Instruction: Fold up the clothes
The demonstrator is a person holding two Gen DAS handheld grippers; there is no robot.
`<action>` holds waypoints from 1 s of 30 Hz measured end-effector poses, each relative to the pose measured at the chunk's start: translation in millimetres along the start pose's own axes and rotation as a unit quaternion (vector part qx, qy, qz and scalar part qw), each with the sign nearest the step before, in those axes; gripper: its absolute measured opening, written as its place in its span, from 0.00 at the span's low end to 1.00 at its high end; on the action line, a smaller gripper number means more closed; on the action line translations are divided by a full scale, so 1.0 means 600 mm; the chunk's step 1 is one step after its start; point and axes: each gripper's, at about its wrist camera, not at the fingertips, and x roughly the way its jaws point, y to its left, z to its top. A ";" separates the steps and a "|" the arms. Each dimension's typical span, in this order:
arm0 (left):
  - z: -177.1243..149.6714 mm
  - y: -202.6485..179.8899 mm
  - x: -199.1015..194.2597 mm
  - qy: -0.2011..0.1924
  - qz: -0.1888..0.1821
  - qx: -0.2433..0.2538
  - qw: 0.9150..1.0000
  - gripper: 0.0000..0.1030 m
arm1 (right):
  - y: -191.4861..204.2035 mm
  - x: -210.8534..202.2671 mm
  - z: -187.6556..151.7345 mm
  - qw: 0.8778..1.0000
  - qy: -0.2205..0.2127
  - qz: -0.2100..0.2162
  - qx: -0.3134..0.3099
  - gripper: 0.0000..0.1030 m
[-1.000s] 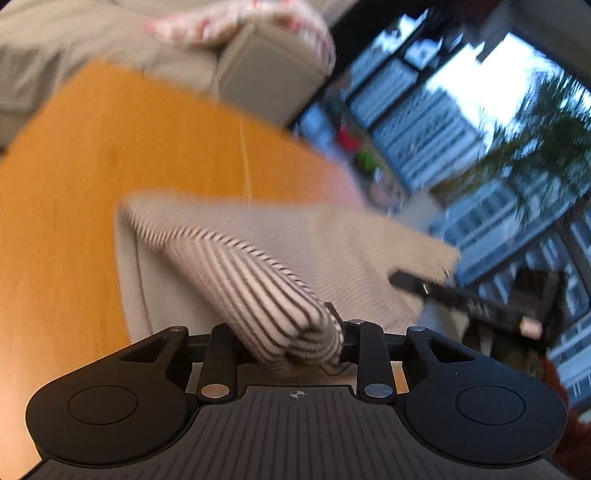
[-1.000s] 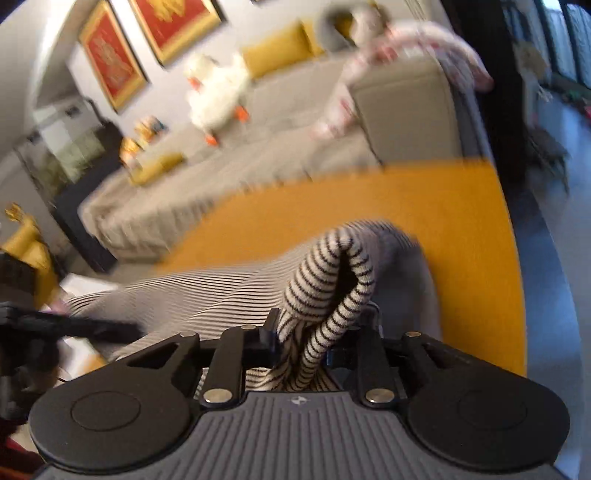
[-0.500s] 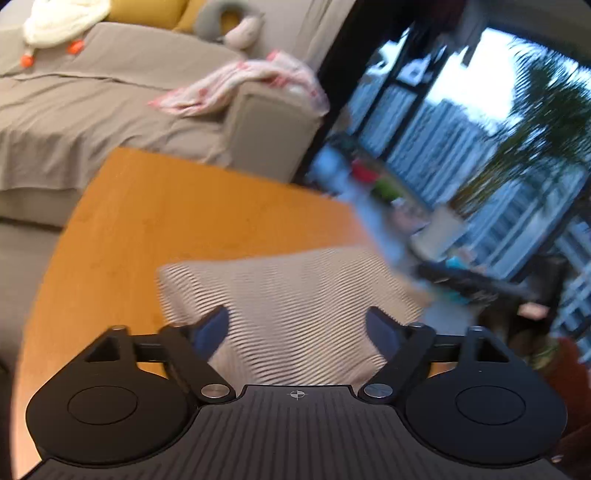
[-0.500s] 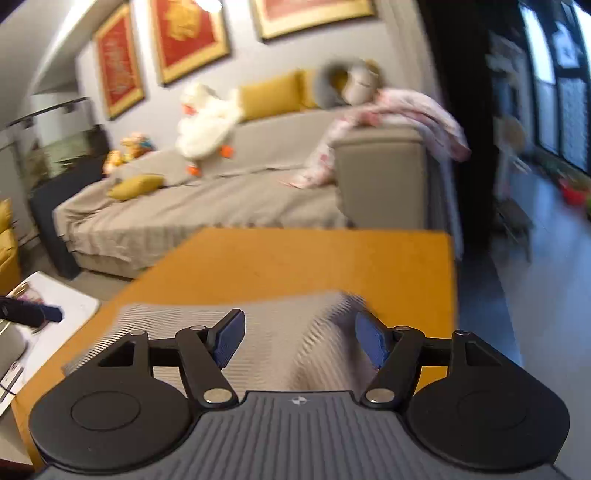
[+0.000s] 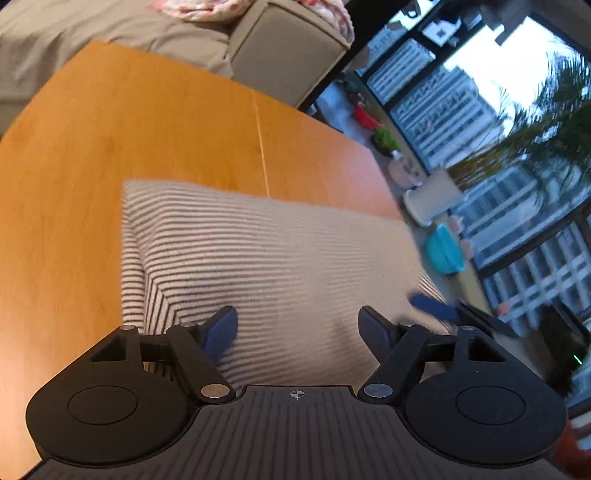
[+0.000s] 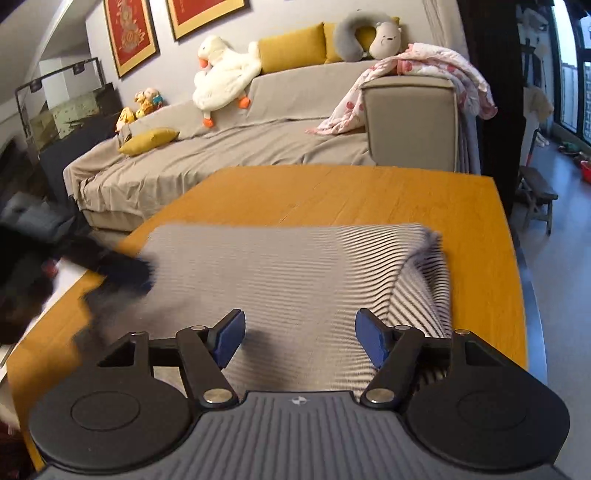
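The striped grey-and-white knit garment (image 6: 295, 273) lies folded flat below my right hand-held gripper (image 6: 300, 338), spread and empty. My left hand-held gripper (image 5: 298, 328) is narrowing, nothing pinched. It fills the lower centre of the orange wooden worktop (image 6: 369, 195). Next, probably another fold: grip an edge.

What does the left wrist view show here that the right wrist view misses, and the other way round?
Only the left wrist view: tall windows with towers outside and a teal tub on the floor.

Only the right wrist view: red framed pictures, a plush duck and yellow cushions on the sofa.

Both: the striped garment lying folded on the orange table, each gripper over it with nothing gripped, the left gripper closing, the right gripper open.
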 end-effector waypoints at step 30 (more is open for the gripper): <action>0.043 0.013 0.009 -0.042 0.011 0.001 0.999 0.84 | -0.002 -0.021 0.035 0.997 -0.004 -0.077 -0.010 0.95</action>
